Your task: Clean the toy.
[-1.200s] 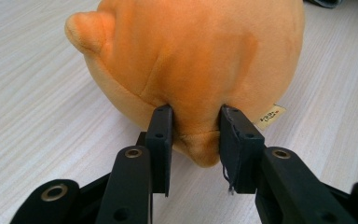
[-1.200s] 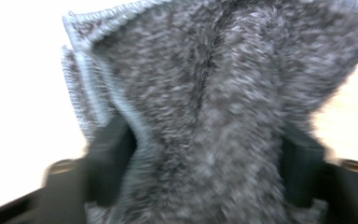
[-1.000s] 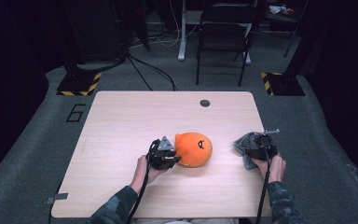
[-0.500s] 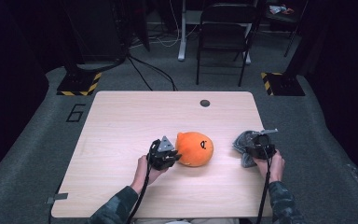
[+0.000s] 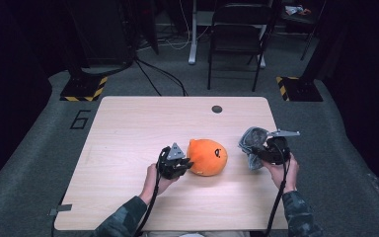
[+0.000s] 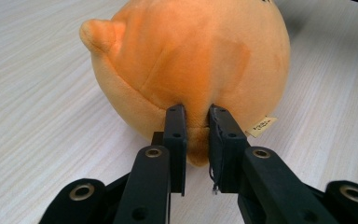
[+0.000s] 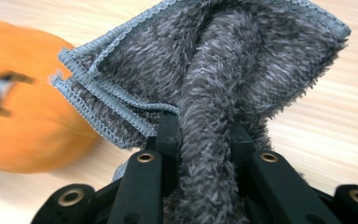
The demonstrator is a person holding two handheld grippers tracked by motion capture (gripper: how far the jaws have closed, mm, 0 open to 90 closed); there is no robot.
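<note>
A round orange plush toy (image 5: 208, 157) lies on the wooden table (image 5: 138, 128), near its front middle. My left gripper (image 5: 185, 164) is at the toy's left side. In the left gripper view its jaws have just been closing and now pinch a fold of the toy's fabric (image 6: 191, 60) between the fingertips (image 6: 174, 122). To the right, my right gripper (image 5: 256, 148) is shut on a fluffy grey cloth (image 5: 250, 140) and holds it a little above the table. In the right gripper view the grey cloth (image 7: 223, 60) bunches up between the jaws, with the blurred toy (image 7: 23, 107) behind it.
A small dark hole (image 5: 217, 109) sits near the table's far edge. Behind the table stand a black folding chair (image 5: 237, 34) and stands with yellow-black striped bases (image 5: 84, 89) (image 5: 296, 89). Cables run across the grey floor.
My right gripper has risen and drawn slightly left, lifting the grey cloth off the table. The left gripper has stayed at the plush toy.
</note>
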